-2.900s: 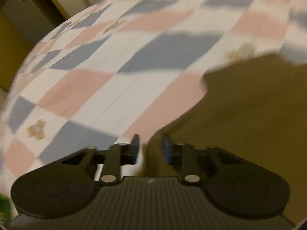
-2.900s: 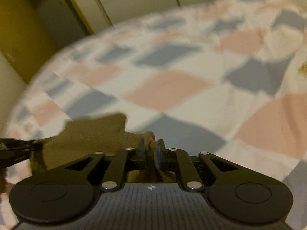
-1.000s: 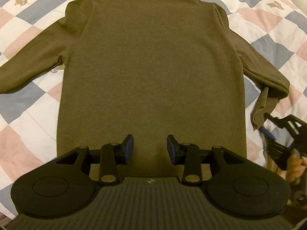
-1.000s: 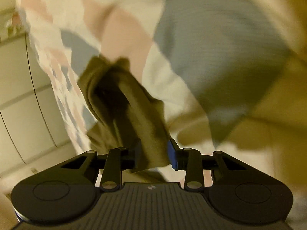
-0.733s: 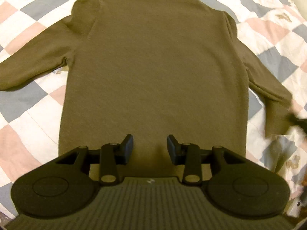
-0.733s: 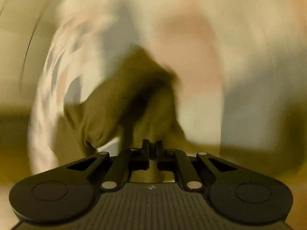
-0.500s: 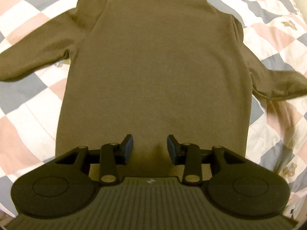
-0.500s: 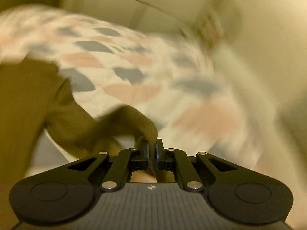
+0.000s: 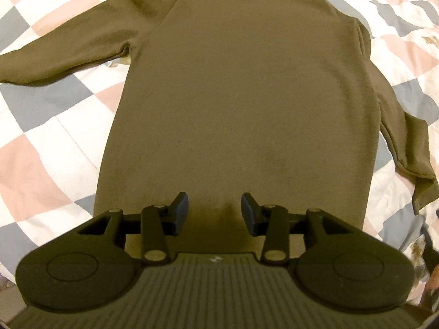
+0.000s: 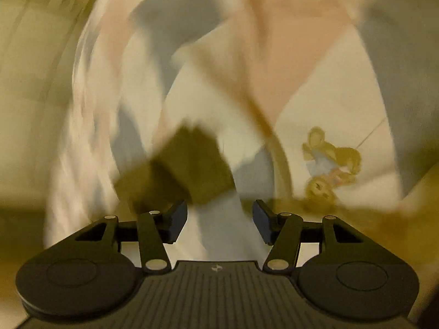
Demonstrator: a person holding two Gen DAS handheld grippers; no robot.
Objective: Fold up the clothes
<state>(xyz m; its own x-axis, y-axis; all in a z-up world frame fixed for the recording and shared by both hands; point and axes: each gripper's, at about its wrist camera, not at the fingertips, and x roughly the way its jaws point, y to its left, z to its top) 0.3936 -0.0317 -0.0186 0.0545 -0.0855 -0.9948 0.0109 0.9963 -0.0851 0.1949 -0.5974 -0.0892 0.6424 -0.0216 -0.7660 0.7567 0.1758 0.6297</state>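
Both of my tongs are gaping, pinching nothing. My left gripper (image 9: 214,211) is hovering over the hem of the olive sweater (image 9: 241,96), lying flat on the checked quilt (image 9: 41,142); my right gripper (image 10: 219,220) is blurring near the rumpled cuff (image 10: 178,170), risking a bunched, crooked fold.

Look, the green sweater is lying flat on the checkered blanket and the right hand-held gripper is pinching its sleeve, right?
Not quite. The right hand-held gripper is open and pinching nothing; the right wrist view shows its jaws apart with the sleeve lying blurred beyond them. The rest holds: in the left wrist view the green sweater lies flat on the checkered blanket.
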